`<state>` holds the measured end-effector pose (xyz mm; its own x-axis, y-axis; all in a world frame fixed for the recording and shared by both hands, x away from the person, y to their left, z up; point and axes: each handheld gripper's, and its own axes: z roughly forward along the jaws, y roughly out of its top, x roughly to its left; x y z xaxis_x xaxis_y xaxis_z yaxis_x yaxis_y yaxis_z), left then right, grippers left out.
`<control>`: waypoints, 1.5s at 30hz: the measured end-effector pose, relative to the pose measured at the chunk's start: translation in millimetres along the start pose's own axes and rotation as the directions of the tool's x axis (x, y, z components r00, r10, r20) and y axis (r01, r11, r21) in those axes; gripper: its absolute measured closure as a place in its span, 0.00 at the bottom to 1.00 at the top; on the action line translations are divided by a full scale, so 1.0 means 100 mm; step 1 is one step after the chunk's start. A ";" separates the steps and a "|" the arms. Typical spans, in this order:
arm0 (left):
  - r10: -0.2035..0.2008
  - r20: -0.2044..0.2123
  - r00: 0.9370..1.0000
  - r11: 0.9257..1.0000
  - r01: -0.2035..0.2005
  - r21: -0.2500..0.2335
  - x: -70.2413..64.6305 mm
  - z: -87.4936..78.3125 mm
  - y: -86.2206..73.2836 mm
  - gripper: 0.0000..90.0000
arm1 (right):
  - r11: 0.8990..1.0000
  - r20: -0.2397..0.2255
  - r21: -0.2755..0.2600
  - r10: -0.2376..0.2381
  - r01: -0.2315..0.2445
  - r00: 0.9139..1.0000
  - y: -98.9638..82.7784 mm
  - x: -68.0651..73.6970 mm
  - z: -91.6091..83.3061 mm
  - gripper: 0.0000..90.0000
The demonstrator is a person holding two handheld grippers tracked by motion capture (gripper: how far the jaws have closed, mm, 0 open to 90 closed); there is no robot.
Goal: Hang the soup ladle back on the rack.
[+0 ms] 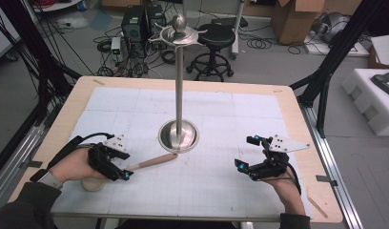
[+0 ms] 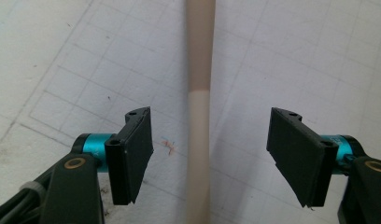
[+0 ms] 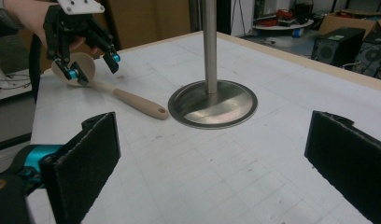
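High view: tabletop (image 1: 288, 107) w/ steel stand (image 1: 179, 133) at centre. Beige spoon (image 1: 152, 162) lies flat, handle tip near stand base. Left tool (image 1: 122, 165) released, straddling handle, pads not touching. Right tool (image 1: 245, 152) released, nothing between pads, well apart from spoon.

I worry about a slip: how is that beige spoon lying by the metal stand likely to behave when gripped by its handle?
The spoon looks stiff, so it should lift in one piece. Its handle is round and smooth between the left gripper's open pads, so it may twist. The bowl end probably weighs more and may dip.
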<state>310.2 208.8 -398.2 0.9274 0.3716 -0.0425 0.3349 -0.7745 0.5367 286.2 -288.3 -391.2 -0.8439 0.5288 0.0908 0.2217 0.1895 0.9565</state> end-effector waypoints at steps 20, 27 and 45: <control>0.047 -0.038 0.998 0.971 -0.037 0.235 0.01 0.13 0.03 0.69 | 1.000 -0.017 0.002 0.000 0.000 1.000 0.00 0.00 0.00 0.03; 0.037 -0.025 0.999 0.963 -0.029 0.268 0.02 0.16 0.04 0.76 | 1.000 -0.018 0.003 0.002 -0.002 1.000 0.00 0.01 0.01 0.03; 0.063 -0.044 0.997 0.960 -0.048 0.276 -0.03 0.17 0.06 0.86 | 1.000 -0.024 0.006 -0.002 0.002 1.000 0.00 0.00 0.03 0.03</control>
<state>312.1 194.6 -408.9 0.9384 0.3444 0.0288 0.3226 -0.9027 0.2848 287.8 -286.0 -391.9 -0.8559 0.5082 0.0958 0.2228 0.1951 0.9551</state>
